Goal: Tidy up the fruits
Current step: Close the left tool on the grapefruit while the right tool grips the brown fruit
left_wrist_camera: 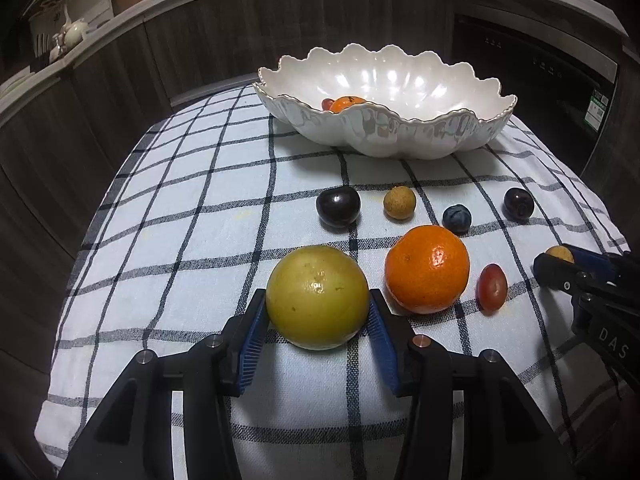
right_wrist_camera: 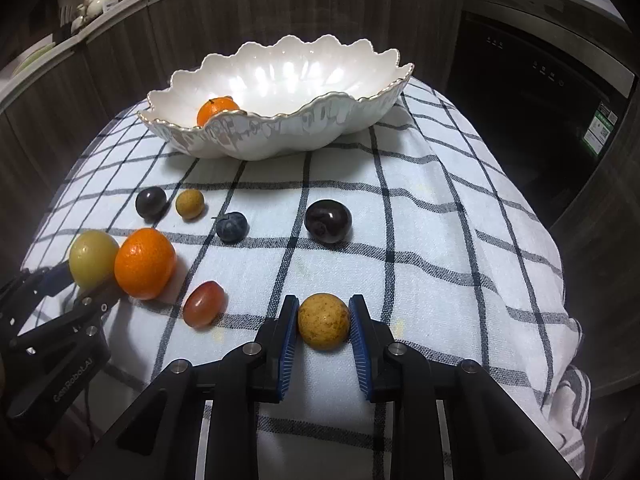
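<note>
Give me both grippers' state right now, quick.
Left gripper: shut on the large round yellow-green fruit, which rests on the cloth.
Right gripper: shut on the small round speckled tan fruit, also on the cloth.

Both wrist cams low, close over checked cloth (left_wrist_camera: 200, 240), facing bowl (right_wrist_camera: 280, 136); share fruit spread.
</note>
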Action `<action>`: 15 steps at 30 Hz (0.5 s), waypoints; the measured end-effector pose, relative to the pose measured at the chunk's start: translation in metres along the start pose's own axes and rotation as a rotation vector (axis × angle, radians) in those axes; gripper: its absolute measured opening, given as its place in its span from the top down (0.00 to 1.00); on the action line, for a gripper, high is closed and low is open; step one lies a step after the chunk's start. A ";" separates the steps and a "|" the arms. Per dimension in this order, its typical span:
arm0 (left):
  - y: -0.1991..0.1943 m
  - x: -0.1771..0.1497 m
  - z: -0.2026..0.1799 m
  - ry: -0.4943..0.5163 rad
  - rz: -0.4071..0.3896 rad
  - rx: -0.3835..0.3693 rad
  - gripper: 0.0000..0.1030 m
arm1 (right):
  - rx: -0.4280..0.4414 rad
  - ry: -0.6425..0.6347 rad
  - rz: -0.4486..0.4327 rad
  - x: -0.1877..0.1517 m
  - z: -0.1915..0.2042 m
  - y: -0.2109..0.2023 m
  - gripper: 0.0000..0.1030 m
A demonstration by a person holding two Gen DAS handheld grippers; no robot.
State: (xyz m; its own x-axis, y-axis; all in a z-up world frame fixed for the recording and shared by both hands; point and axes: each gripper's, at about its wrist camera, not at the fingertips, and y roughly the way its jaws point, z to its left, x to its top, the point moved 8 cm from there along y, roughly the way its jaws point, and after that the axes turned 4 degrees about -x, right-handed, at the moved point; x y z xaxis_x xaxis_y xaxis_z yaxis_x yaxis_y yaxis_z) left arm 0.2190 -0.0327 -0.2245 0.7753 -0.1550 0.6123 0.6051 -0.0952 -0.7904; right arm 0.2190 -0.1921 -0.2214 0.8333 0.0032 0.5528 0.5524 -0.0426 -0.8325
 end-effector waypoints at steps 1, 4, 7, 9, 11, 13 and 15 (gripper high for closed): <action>0.000 0.000 0.000 -0.001 0.001 -0.001 0.53 | 0.000 0.000 -0.004 0.000 0.000 -0.001 0.74; -0.002 0.000 0.001 -0.003 0.001 -0.001 0.53 | 0.004 -0.003 -0.009 0.001 0.001 -0.003 0.74; -0.004 0.001 0.001 -0.002 -0.003 0.000 0.53 | 0.006 0.001 -0.010 0.002 0.001 -0.003 0.74; -0.006 0.002 0.000 -0.002 -0.007 -0.002 0.54 | 0.006 0.002 -0.012 0.003 0.000 -0.004 0.74; -0.008 0.004 0.000 0.000 -0.013 -0.001 0.54 | 0.008 0.002 -0.016 0.004 -0.001 -0.005 0.74; -0.010 0.005 -0.001 0.000 -0.017 -0.001 0.54 | 0.011 0.000 -0.020 0.004 0.000 -0.007 0.74; -0.013 0.006 0.000 0.000 -0.023 -0.001 0.54 | 0.011 -0.001 -0.025 0.005 0.001 -0.009 0.74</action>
State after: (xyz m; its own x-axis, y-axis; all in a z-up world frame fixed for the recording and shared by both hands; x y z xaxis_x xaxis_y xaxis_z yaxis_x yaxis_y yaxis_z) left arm 0.2158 -0.0326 -0.2105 0.7611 -0.1530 0.6304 0.6228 -0.0995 -0.7760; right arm 0.2179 -0.1911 -0.2113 0.8194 0.0051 0.5732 0.5731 -0.0319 -0.8189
